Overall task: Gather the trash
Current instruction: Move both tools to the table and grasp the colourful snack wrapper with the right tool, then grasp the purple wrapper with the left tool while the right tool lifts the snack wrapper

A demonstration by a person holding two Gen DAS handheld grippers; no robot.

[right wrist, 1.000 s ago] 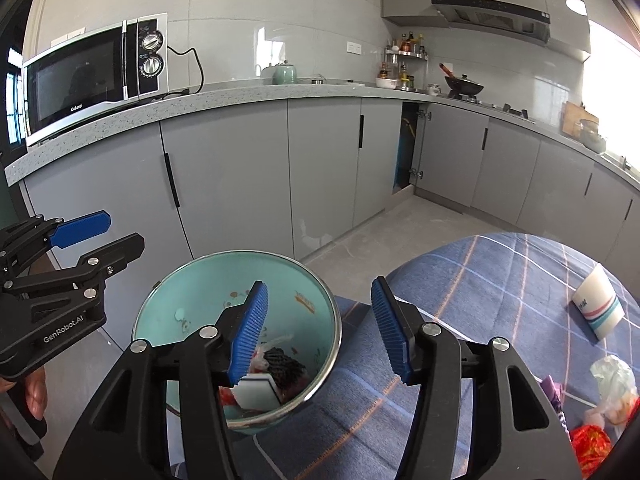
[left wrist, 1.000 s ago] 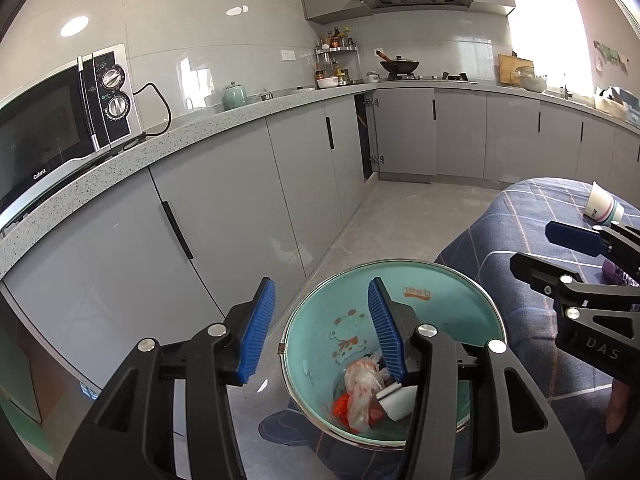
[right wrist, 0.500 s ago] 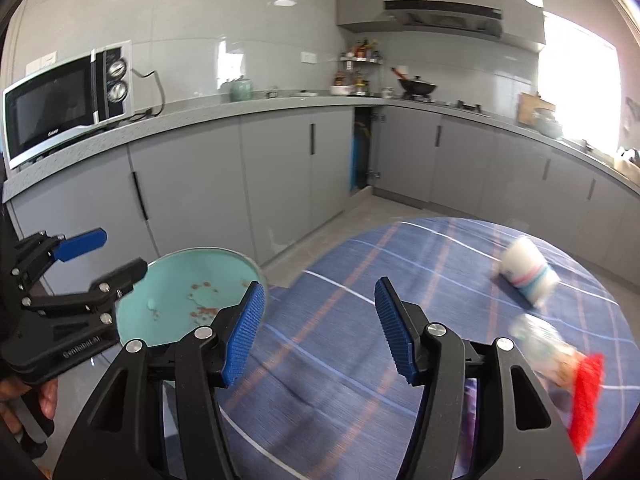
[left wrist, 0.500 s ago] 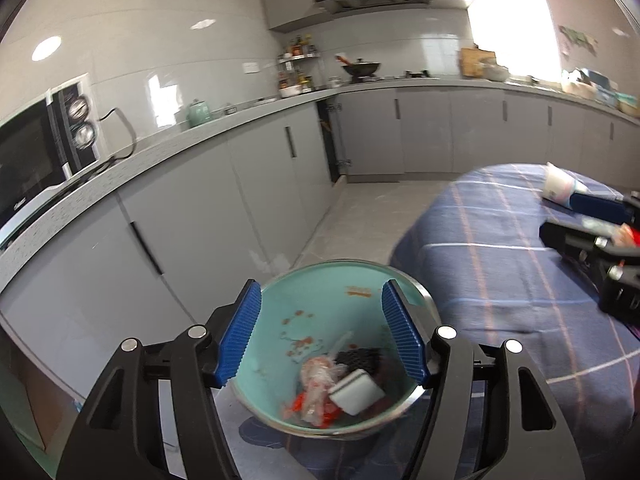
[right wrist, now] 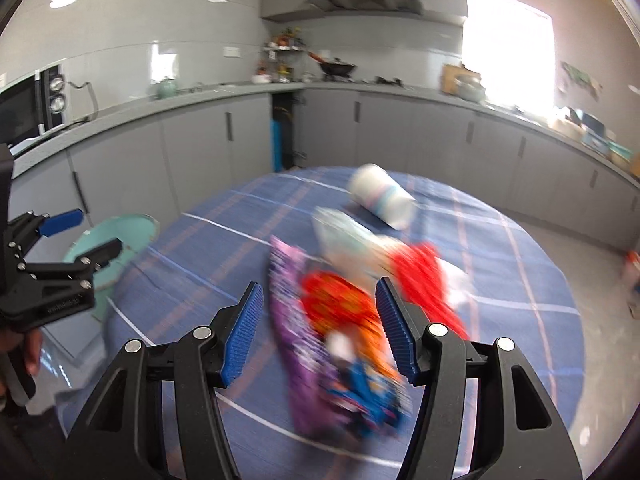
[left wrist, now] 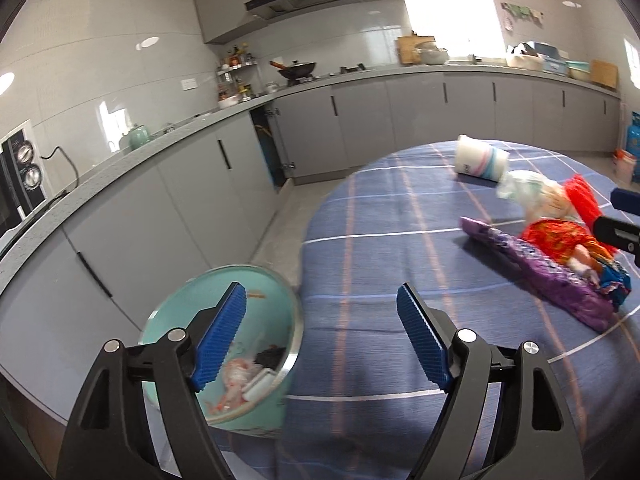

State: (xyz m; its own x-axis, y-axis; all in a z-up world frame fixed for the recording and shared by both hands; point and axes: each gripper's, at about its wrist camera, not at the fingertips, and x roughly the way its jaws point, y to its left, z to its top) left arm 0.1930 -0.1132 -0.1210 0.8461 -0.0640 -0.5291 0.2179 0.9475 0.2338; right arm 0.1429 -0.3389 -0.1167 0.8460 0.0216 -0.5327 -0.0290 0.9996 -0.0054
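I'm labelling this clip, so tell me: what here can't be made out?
- Right wrist view: motion blur smears the wrappers and cup; no print is readable.
- Left wrist view: the left hand-held gripper hides part of the bowl and its contents.
- Left wrist view: the frame edge cuts off the right hand-held gripper.

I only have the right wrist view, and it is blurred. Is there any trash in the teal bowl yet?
Observer: Yes. The left wrist view looks into the bowl: a white piece, a black piece and a pinkish wrapper lie at the bottom.
Operator: Is the left gripper carrying anything?
Observer: No. The left gripper is open and empty, pointing over the tablecloth beside the bowl.
Operator: What is the white blur farthest from me?
Observer: A paper cup with coloured bands, lying on its side.
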